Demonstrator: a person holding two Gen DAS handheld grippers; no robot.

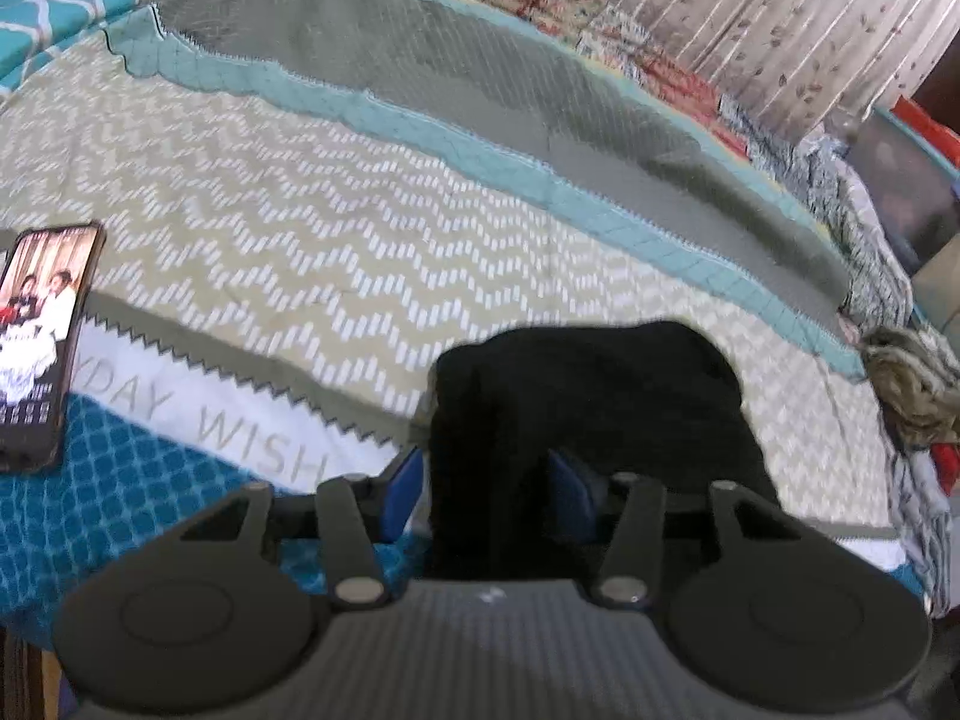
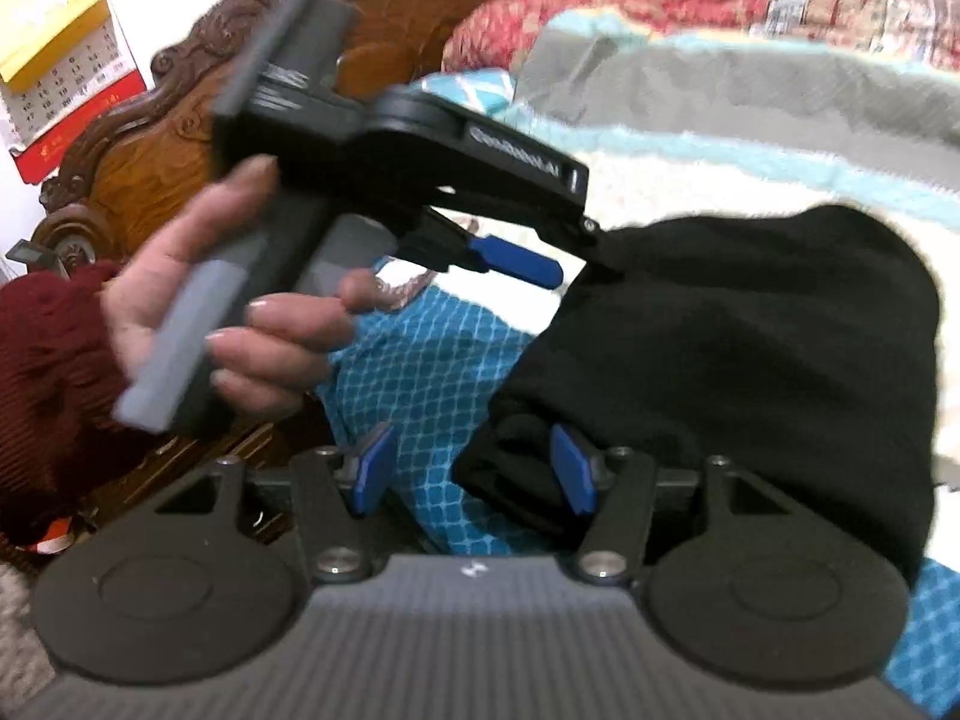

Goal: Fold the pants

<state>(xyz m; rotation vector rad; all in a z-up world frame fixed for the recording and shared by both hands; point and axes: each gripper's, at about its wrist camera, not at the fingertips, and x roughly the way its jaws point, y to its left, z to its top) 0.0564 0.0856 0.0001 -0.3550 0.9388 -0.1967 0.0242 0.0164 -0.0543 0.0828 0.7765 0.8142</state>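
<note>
Jaws of both grippers stood parted over a folded bundle of black pants (image 1: pixel 594 396) on a bed. On the left gripper (image 1: pixel 489 480), the soft, matte cloth rose between the two blue pads, though whether either pad pressed on it could not be told through the blur. On the right gripper (image 2: pixel 474 471), a rumpled corner of the pants (image 2: pixel 738 360) lay just beside the right-hand pad, while the left-hand pad stood clear over the bedcover. From the right wrist view, a hand (image 2: pixel 228 306) in a dark red ribbed sleeve (image 2: pixel 48 384) held the left gripper's grey handle, its blue fingertip at the bundle's near edge. The quilted bedcover (image 1: pixel 300 240) carried a beige-and-white zigzag, a teal lattice panel and a grey band edged in teal. A phone (image 1: pixel 42 342) with a lit screen lay on it, well apart from the pants. A carved wooden headboard (image 2: pixel 180 126) rose behind the hand.
</note>
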